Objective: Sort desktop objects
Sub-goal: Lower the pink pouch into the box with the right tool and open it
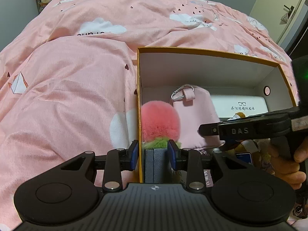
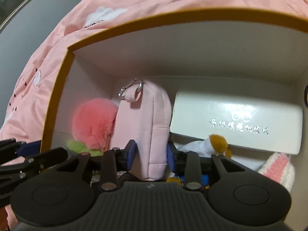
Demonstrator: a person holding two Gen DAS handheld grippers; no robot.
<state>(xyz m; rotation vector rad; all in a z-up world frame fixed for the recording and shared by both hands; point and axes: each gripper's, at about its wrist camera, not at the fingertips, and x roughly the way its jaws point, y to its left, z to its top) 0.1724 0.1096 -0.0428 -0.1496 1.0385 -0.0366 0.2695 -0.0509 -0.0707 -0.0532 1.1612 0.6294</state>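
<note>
Box on pink bedding, grey walls behind.
We see left gripper (image 1: 153,156) clamping box wall (image 1: 140,115) plus grey case (image 1: 154,163); right gripper (image 2: 151,156) straddles pink pouch (image 2: 146,127), contact unclear; door (image 1: 283,9) at 2 o'clock.

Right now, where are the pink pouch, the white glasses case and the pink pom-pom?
pink pouch (image 2: 146,127): right wrist view, side panel.
white glasses case (image 2: 236,123): right wrist view, lid.
pink pom-pom (image 1: 158,118): left wrist view, fur centre.

Each camera sits just behind its own claw and looks steeply down. The left view faces the box (image 1: 209,51) wall from close by, bed (image 1: 67,96) at frame left. The right view looks inside the box (image 2: 134,24), nearer. Both share the pouch (image 1: 194,115) (image 2: 146,127) and pompom (image 1: 159,119) (image 2: 94,123).
</note>
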